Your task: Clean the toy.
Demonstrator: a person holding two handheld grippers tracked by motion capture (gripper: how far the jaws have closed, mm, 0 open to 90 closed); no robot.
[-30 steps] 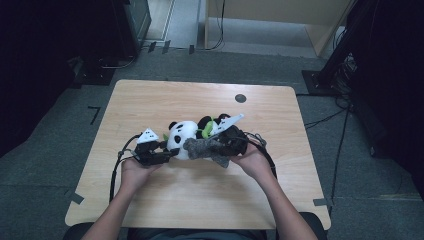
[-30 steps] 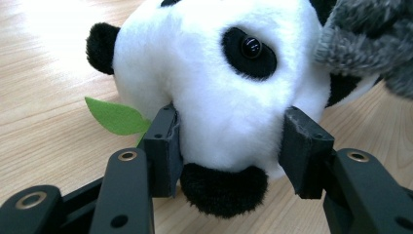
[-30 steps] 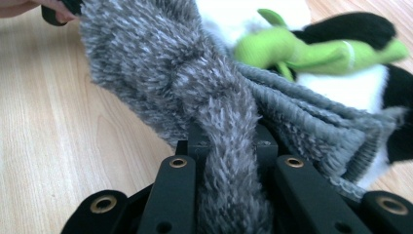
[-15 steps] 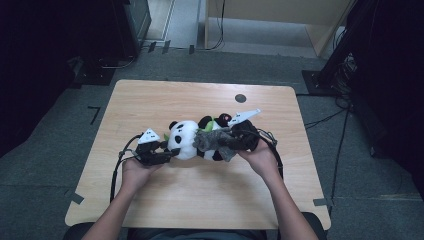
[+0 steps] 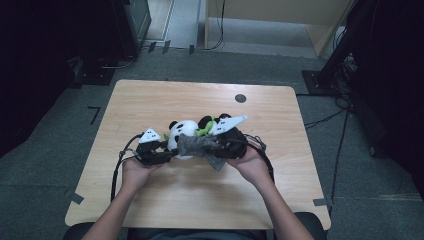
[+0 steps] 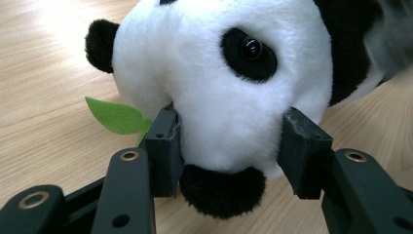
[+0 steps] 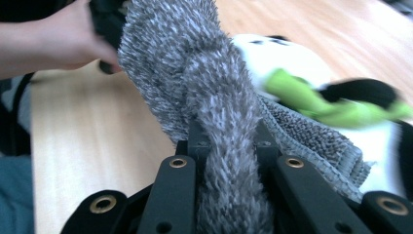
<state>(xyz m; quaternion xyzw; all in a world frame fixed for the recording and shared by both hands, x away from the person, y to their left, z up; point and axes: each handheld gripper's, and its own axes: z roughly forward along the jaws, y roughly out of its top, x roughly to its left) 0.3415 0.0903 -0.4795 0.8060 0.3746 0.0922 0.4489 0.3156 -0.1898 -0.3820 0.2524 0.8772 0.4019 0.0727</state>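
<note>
My left fingers pinch the panda's head; right fingers clamp the grey cloth, wiping toward nine o'clock gently.

Dim surroundings, table lit from above, glare top-left in left gripper view, bg blurred

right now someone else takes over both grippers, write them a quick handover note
Left gripper: jaws clamped on the panda plush at its muzzle, pinning it on the wooden table.
Right gripper: shut on a bunched grey cloth, which lies against the panda's body near its green felt leaves.
Done: panda secured, cloth gripped and in contact with the plush.
Left: probably finish wiping the panda with the cloth, then release both. How much has been wiped cannot be told.
</note>
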